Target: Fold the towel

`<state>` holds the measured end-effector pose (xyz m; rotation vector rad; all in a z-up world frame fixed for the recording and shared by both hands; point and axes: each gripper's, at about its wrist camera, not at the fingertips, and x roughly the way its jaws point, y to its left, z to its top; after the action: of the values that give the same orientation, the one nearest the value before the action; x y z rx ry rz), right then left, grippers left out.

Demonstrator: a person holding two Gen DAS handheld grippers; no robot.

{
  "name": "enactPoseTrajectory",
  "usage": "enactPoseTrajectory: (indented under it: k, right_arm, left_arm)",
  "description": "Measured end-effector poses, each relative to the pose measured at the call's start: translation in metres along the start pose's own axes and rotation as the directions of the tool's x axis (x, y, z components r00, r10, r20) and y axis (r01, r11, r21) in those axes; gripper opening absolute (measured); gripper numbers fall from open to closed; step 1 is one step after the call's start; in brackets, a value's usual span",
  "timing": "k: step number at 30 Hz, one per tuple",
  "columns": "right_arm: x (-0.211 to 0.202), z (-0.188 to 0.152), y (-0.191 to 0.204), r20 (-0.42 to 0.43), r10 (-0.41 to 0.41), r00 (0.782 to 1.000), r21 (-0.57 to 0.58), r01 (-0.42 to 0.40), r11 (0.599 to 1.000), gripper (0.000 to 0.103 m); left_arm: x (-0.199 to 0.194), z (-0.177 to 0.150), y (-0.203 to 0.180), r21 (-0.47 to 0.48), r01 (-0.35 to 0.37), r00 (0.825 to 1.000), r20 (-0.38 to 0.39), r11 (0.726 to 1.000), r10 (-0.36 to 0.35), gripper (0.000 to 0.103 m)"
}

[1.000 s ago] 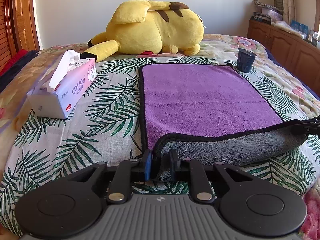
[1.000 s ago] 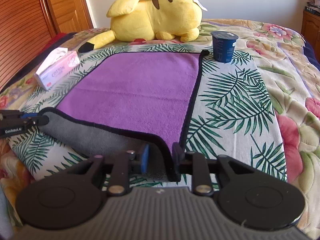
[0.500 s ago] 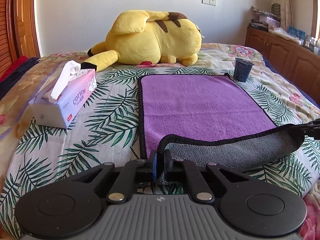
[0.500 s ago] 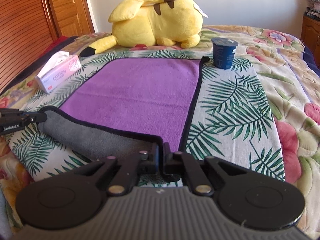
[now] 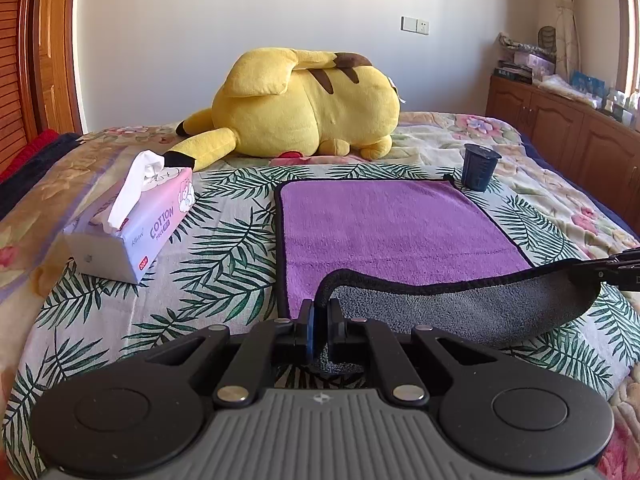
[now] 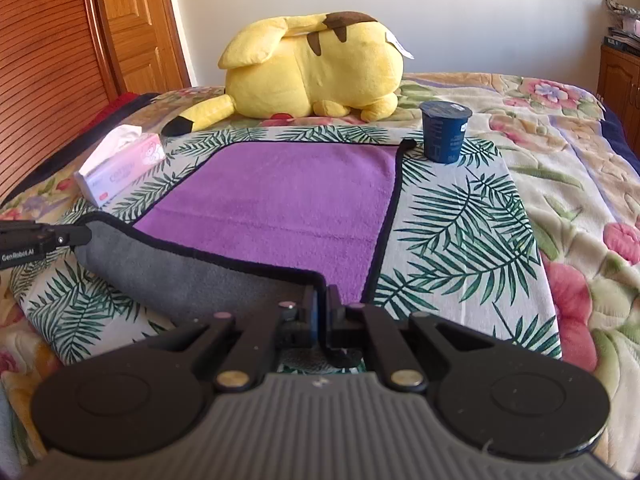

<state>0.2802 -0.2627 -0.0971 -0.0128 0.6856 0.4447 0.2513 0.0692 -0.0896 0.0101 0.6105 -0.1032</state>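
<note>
A purple towel (image 5: pixel 392 224) with black trim and a grey underside lies flat on the bed; it also shows in the right wrist view (image 6: pixel 288 204). My left gripper (image 5: pixel 320 320) is shut on the towel's near left corner. My right gripper (image 6: pixel 322 308) is shut on the near right corner. Both corners are lifted, so the near edge curls up and shows a grey band (image 5: pixel 472 308). The right gripper shows at the right edge of the left wrist view (image 5: pixel 612 266); the left gripper shows at the left edge of the right wrist view (image 6: pixel 36 238).
A yellow plush toy (image 5: pixel 308 108) lies beyond the towel. A pink tissue pack (image 5: pixel 132 224) sits to the left. A dark blue cup (image 5: pixel 480 168) stands at the towel's far right corner. Wooden cabinets (image 5: pixel 568 136) stand on the right, a wooden door (image 6: pixel 132 24) on the left.
Both grippers closed on the near corners, then rose, lifting the near edge off the bed. The grey underside band now curls higher.
</note>
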Motion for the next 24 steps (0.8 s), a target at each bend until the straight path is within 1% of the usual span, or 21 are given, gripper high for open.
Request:
enactPoseTrajectory:
  k: [12,19,24]
  right_arm:
    - [0.003,0.003,0.001,0.012,0.005,1.0,-0.017,-0.005,1.0,0.004]
    - [0.005,0.013,-0.004,0.039,-0.003,0.999,-0.023,0.004,1.0,0.004]
    - [0.008,0.02,-0.006,0.054,0.0,0.999,-0.035,0.002,0.999,0.004]
  left_arm:
    - [0.0,0.004,0.0,-0.004,0.008,1.0,0.003,1.0,-0.008,0.0]
    - [0.0,0.018,0.0,0.006,0.013,0.999,0.032,1.0,-0.013,0.0]
    - [0.007,0.025,0.0,0.019,0.015,0.999,0.032,1.0,-0.015,0.0]
